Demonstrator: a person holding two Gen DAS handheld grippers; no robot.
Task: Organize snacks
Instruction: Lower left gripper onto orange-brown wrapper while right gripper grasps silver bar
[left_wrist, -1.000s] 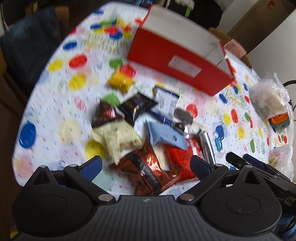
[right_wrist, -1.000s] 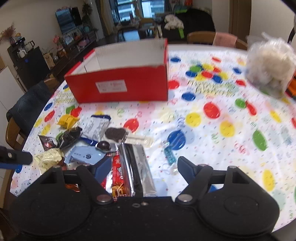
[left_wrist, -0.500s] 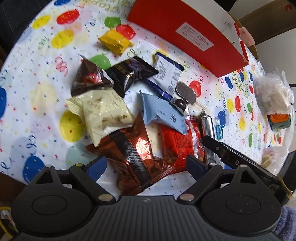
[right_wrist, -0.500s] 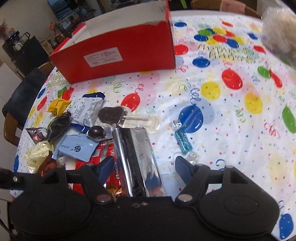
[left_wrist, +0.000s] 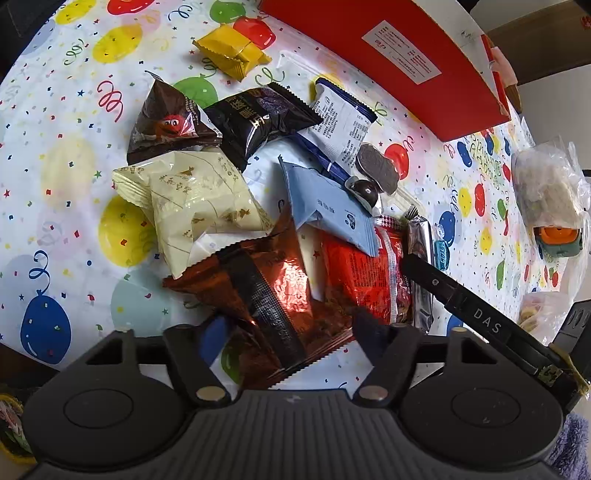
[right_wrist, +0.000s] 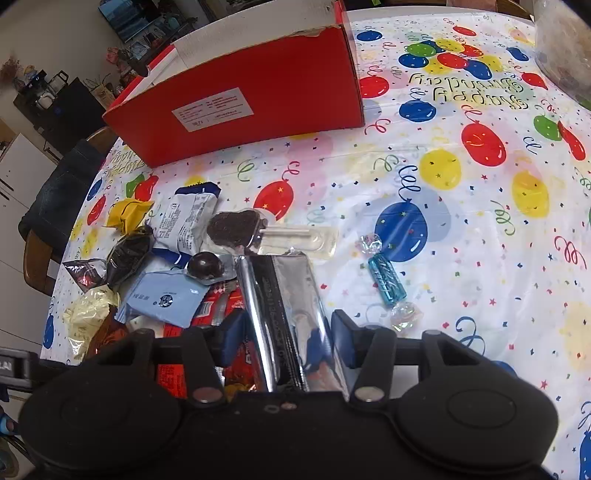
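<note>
Left gripper (left_wrist: 284, 332): jaws spread, straddling the near end of a crinkled copper-brown foil snack packet (left_wrist: 258, 291); whether the pads touch the foil cannot be told.

Right gripper (right_wrist: 286, 332): jaws spread on either side of a long silver foil bar wrapper (right_wrist: 284, 306); both blue pads are seen just beside its edges, contact not confirmed.

The snacks are heaped on the balloon-print surface (right_wrist: 461, 221), near side, to the left of the right wrist view. Noted in the heap: a cream-coloured pillow packet (left_wrist: 199, 206) beside the copper packet, a light blue flat sachet (left_wrist: 328, 210) lying over a red foil packet (left_wrist: 362, 273), a black glossy packet (left_wrist: 258, 118), and a white-and-blue printed packet (left_wrist: 343, 122).

A yellow wrapped sweet (left_wrist: 231, 55) is seen apart at the far side, and a blue twist-wrapped candy (right_wrist: 386, 280) alone to the right of the silver wrapper.

An open red cardboard box (right_wrist: 251, 107) stands at the far side of the surface, well apart from the heap.
</note>
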